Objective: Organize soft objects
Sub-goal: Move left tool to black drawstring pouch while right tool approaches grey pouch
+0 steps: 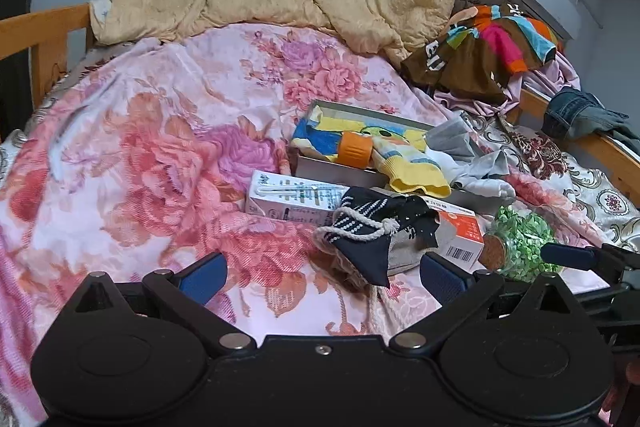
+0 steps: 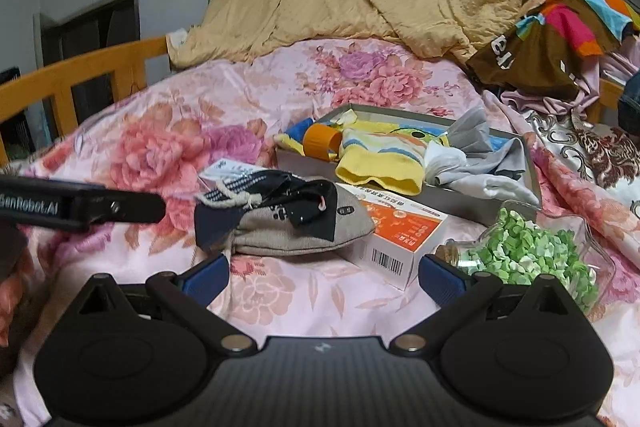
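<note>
Left gripper (image 1: pixel 322 277) spread wide, nothing between its blue pads; right gripper (image 2: pixel 324 277) likewise wide and empty; both hover low over the pink floral bedspread (image 1: pixel 140 155)

Directly ahead of the left gripper, nearly between its fingers: a dark navy cloth pouch with white dots and a rope drawstring (image 1: pixel 372 227), lying crumpled on a beige knitted sock (image 2: pixel 288 231); both soft, both outside the box, so likely the next pick

Beyond them, further forward: the shallow grey cardboard box (image 1: pixel 340 171), holding a yellow striped cartoon sock (image 1: pixel 408 163), grey and white socks (image 1: pixel 476 163) spilling over its right wall, and an orange-capped bottle (image 1: pixel 352 149); box appears to be the collecting place for soft things

Hard items sit mixed in: a white milk carton with straw (image 1: pixel 292 199) forward-left of the pouch, an orange-and-white medicine box (image 2: pixel 404 239) partly under the sock, a corked glass jar of green paper stars (image 2: pixel 528 255) by the right gripper's right finger

Wide jaws suit a bulky, loose fabric grab; drawstring may snag the carton on lifting
</note>
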